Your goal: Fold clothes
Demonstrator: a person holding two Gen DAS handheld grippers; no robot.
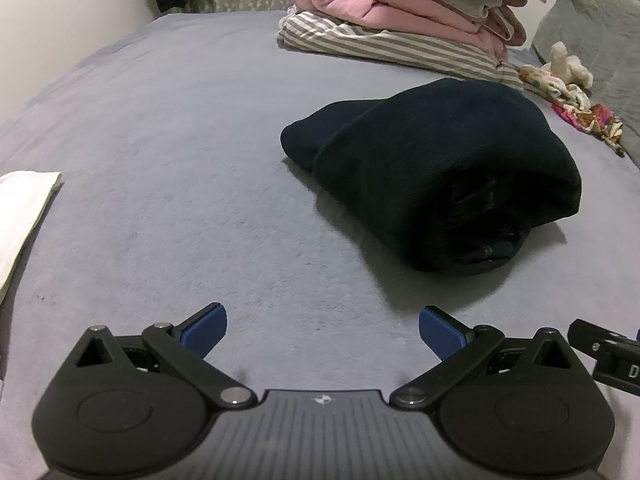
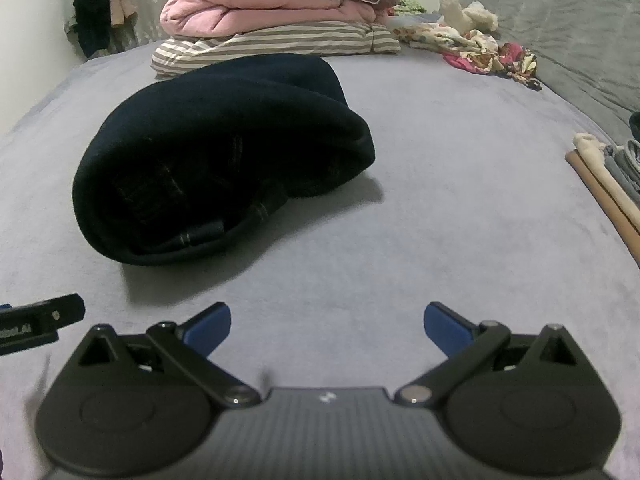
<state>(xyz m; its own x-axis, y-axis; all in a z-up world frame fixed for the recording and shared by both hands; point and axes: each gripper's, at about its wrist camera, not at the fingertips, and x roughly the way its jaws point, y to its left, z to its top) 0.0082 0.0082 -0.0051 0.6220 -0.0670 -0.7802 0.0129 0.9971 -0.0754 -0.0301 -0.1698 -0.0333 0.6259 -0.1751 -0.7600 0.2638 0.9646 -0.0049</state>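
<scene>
the bed [image 1: 160, 140] carries everything under a grey-lilac cover that fills both views. along its far edge sits a stack of bedding: a pink quilt [image 2: 256, 8] on top of a grey-and-white striped folded blanket [image 2: 280, 44]. a grey pillow [image 1: 592, 28] leans at the far right corner, with a small cream plush toy [image 2: 468, 12] and a crumpled floral cloth [image 2: 480, 52] just before it. near the middle of the bed lies the dark navy garment [image 1: 440, 168], folded into a thick bundle, its open rolled end facing the near edge. at the right edge a small pile of folded clothes [image 2: 616, 176] shows, and at the left edge a folded white cloth [image 1: 20, 208]. the left gripper [image 1: 322, 330] and right gripper [image 2: 326, 326] hover side by side over the near edge, each with its blue fingers [image 1: 208, 330] spread wide apart and holding nothing, both short of the garment
</scene>
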